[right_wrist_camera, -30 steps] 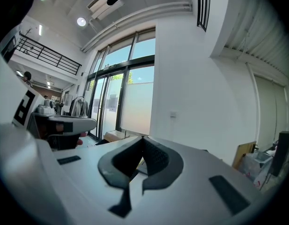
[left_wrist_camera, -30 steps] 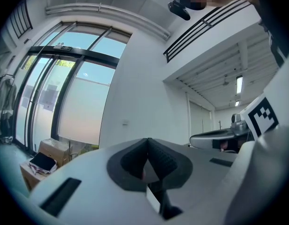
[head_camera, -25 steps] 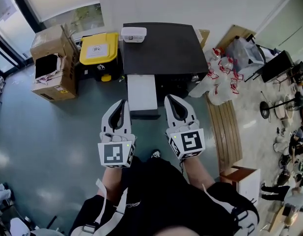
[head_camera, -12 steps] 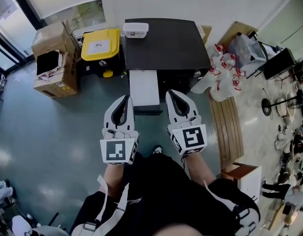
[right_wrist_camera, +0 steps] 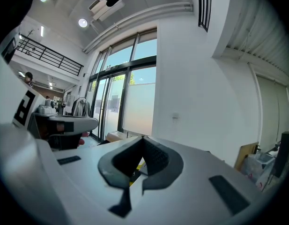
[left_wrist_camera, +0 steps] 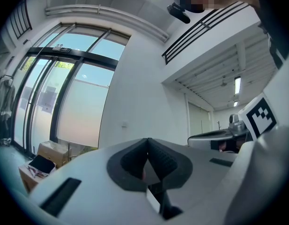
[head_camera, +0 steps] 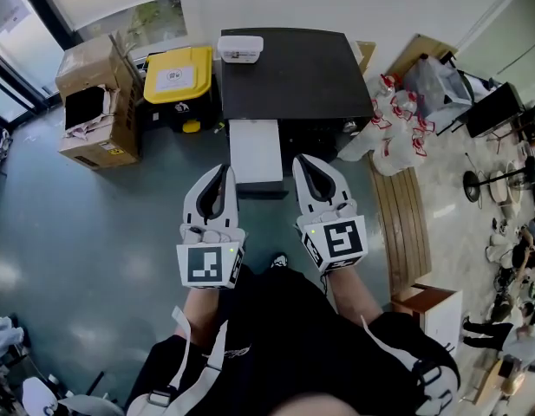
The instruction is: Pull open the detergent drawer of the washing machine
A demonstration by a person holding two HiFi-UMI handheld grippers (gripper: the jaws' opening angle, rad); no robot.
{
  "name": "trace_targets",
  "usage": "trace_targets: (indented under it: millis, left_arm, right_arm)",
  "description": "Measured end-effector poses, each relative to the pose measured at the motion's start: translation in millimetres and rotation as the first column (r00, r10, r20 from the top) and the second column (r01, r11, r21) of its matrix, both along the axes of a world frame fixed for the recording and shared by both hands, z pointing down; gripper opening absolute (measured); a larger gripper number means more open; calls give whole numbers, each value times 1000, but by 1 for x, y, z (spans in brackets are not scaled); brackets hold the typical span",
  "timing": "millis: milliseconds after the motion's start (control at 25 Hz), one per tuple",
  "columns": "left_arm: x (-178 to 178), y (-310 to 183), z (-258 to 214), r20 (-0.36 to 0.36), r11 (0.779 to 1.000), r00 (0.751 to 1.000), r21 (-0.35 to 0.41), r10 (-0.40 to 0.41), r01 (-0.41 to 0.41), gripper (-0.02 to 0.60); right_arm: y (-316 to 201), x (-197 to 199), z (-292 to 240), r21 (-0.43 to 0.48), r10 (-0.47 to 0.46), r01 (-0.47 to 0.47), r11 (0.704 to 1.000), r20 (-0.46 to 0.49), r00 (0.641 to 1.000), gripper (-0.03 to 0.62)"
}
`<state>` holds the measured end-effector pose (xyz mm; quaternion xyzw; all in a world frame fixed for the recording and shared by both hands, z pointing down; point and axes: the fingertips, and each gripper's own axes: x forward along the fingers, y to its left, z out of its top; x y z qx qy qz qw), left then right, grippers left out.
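The washing machine [head_camera: 293, 76] is a black box against the white wall, seen from above in the head view. Its white detergent drawer [head_camera: 254, 154] sticks out from the front at the left side. My left gripper [head_camera: 218, 173] hovers just left of the drawer's front end, shut and empty. My right gripper [head_camera: 305, 165] hovers just right of the drawer, also shut and empty. Neither touches the drawer. In the left gripper view the jaws [left_wrist_camera: 147, 149] meet at their tips; in the right gripper view the jaws [right_wrist_camera: 143, 145] meet too.
A white box [head_camera: 240, 47] lies on the machine's top. A yellow-lidded black crate [head_camera: 175, 78] and cardboard boxes [head_camera: 92, 102] stand to the left. Plastic bags [head_camera: 390, 133] and a wooden bench [head_camera: 402, 224] are on the right. Grey floor [head_camera: 94, 232] spreads to the left.
The head view has shifted slightly, so the machine sits a little higher in the frame. Both grippers keep their pose and stay shut.
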<state>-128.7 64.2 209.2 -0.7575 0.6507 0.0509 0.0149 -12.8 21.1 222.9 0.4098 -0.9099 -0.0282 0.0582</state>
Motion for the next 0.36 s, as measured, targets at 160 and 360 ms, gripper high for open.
trace_targets:
  millis: [160,360]
  left_arm:
    - [-4,1,-1,-2,1000,1000,2,-5,5,21]
    - [-1,2,-5,0,1000,1000,4,0,0,21]
  right_arm:
    - [0,-1,1,-5,0,0,1000,-3,1000,8]
    - [1,-2,-3,-3,-5,5,1000,-4,1000,8]
